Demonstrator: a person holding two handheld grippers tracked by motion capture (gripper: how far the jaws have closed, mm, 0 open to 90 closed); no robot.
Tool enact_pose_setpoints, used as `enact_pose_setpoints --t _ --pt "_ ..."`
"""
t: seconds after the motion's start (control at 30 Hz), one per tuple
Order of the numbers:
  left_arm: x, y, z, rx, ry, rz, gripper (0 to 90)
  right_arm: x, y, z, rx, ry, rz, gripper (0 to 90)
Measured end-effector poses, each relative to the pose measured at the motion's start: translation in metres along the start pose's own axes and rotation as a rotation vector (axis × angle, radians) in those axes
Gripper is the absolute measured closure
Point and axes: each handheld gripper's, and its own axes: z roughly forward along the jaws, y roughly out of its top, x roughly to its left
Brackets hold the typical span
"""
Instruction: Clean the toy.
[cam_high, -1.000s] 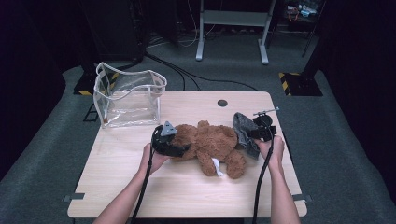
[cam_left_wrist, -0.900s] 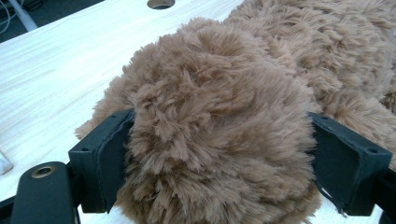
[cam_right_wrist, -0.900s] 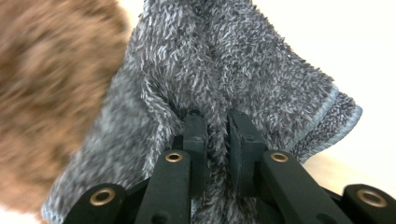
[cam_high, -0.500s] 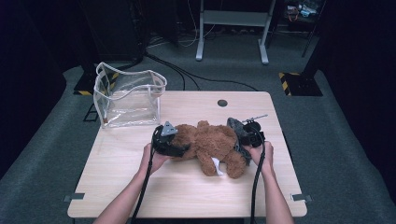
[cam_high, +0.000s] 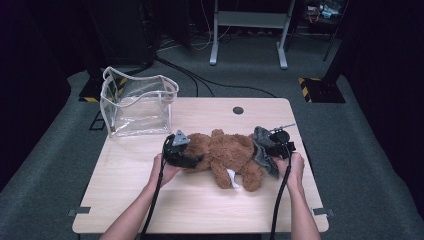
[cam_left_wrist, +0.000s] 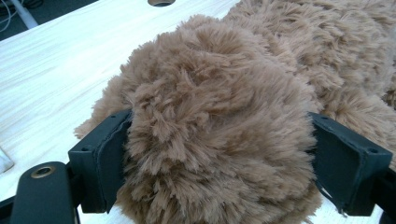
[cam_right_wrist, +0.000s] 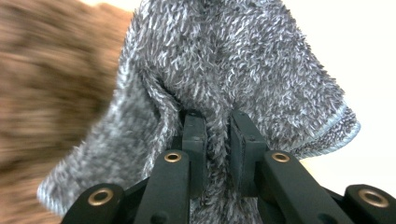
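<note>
The teddy bear (cam_high: 225, 155) lies on its side near the middle of the tabletop (cam_high: 150, 200). A grey fleece garment (cam_high: 262, 150) sits at its right end, bunched against the bear's body.

The left gripper (cam_high: 192, 161) is clamped on the bear's left end; in the left gripper view the jaws stand wide with the brown plush (cam_left_wrist: 219, 130) pressed between both pads. The right gripper (cam_high: 270, 150) is clamped on the garment; in the right gripper view the jaws are nearly together with a fold of grey fleece (cam_right_wrist: 217, 140) pinched between them.

A clear bag (cam_high: 137, 102) stands open at the far left corner of the tabletop, apart from the bear, with nothing seen inside it.

Judgement: the work in hand is pulling the garment along the bear while the left gripper holds the bear. Whether it is going on or coming off cannot be told. The garment is gripped but still against the bear, so that step is unfinished. Any move to the bag is not begun.
</note>
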Motion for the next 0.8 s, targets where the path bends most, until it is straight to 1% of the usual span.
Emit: enact_pose_setpoints --t 0.07,0.13,0.17,0.2,0.23,0.27,0.3,0.33,0.37,0.4,0.43,0.47,0.5,0.53,0.57,0.6,0.63,0.67,0.7,0.73,0.8 --pt "0.0 0.0 0.0 0.001 0.0 0.001 14.7 0.005 0.001 -0.001 -0.013 0.04 -0.006 78.1" --pt "0.0 0.0 0.0 -0.004 0.002 0.001 14.7 0.01 0.004 0.002 -0.019 0.075 -0.027 78.1" --pt "0.0 0.0 0.0 -0.006 0.001 0.0 14.7 0.014 0.005 0.006 -0.014 0.082 -0.03 78.0" --pt "0.0 0.0 0.0 -0.006 0.001 -0.001 14.7 0.015 0.007 0.01 -0.013 0.088 -0.045 77.9" --pt "0.0 0.0 0.0 0.003 -0.001 0.003 14.7 0.017 0.008 0.013 -0.008 0.094 -0.043 77.9" --pt "0.0 0.0 0.0 0.001 0.0 -0.002 14.7 0.019 0.009 0.016 0.002 0.091 -0.036 77.9" --pt "0.0 0.0 0.0 0.003 -0.001 0.004 14.7 0.018 0.009 0.019 0.001 0.093 -0.048 77.9" --pt "0.0 0.0 0.0 0.002 0.0 0.0 14.7 0.018 0.01 0.021 0.002 0.089 -0.044 77.9" --pt "0.0 0.0 0.0 0.001 -0.001 0.001 14.7 0.017 0.01 0.023 0.009 0.078 -0.043 78.0" --pt "0.0 0.0 0.0 -0.003 0.0 0.001 14.7 0.017 0.01 0.024 0.02 0.055 -0.043 78.0" --pt "0.0 0.0 0.0 -0.004 0.001 0.003 14.7 0.015 0.01 0.026 0.03 0.033 -0.057 78.2" --pt "-0.001 0.0 0.0 -0.004 0.002 0.003 14.7 0.015 0.009 0.027 0.047 -0.01 -0.053 78.3" --pt "-0.001 0.0 0.0 -0.003 0.001 0.004 14.7 0.014 0.008 0.028 0.071 -0.061 -0.066 78.3" --pt "-0.001 0.0 0.0 -0.003 0.001 0.004 14.7 0.011 0.007 0.028 0.088 -0.101 -0.072 78.3" --pt "0.0 0.0 0.0 -0.006 -0.001 0.003 14.7 0.008 0.006 0.027 0.09 -0.116 -0.071 78.3" --pt "0.0 0.0 0.0 -0.003 -0.001 0.007 14.7 0.003 0.004 0.023 0.079 -0.124 -0.054 78.3" --pt "0.0 0.0 0.0 -0.004 -0.002 0.002 14.7 0.0 0.003 0.02 0.072 -0.118 -0.042 78.3" --pt "0.0 0.0 0.0 -0.003 -0.003 -0.001 14.7 -0.005 0.0 0.013 0.054 -0.079 0.0 78.2" --pt "0.0 0.0 0.0 -0.005 -0.001 0.006 14.7 -0.009 -0.002 0.006 0.024 -0.05 0.029 78.3" --pt "0.0 0.0 0.0 -0.005 0.0 0.005 14.7 -0.014 -0.005 -0.003 -0.005 -0.002 0.064 78.3" --pt "-0.001 0.0 0.0 0.0 0.003 0.008 14.6 -0.021 -0.008 -0.014 -0.054 0.066 0.094 78.3"
